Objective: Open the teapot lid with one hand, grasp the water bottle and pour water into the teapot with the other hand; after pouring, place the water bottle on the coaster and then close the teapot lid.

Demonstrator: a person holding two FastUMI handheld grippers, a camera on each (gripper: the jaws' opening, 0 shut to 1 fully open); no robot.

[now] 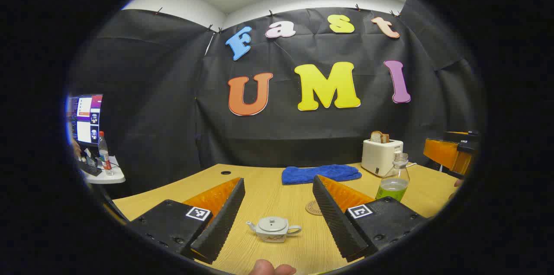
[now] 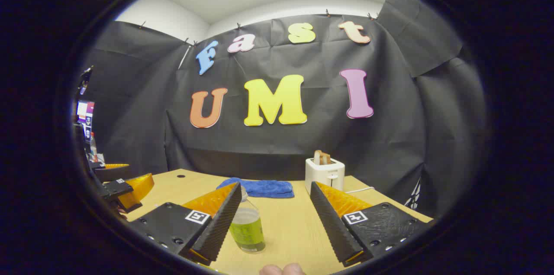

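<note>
1. Two grippers stand wide open, holding nothing: the left gripper [image 1: 277, 218] frames the teapot [image 1: 273, 228], the right gripper [image 2: 275, 223] frames the bottle [image 2: 246, 227].
2. Risk, as I judge it: the lid [image 1: 272, 223] carries a tiny knob, so a coarse pinch could slip off or drag the light teapot across the table [image 1: 268, 192].
3. Risk: the bottle sits close to the right gripper's left finger; closing off-centre could shove or tip it, and it has no cap, so liquid could spill.
4. Risk: the teapot mouth is small, so a fast pour could overshoot.
5. Teapot: small, pale, lid on, spout pointing left in the left gripper view, handle right.
6. Bottle: clear, upright, roughly half full of green liquid.
7. Coaster [image 1: 313, 208]: round, behind the teapot, near the bottle, partly hidden by a finger.
</note>
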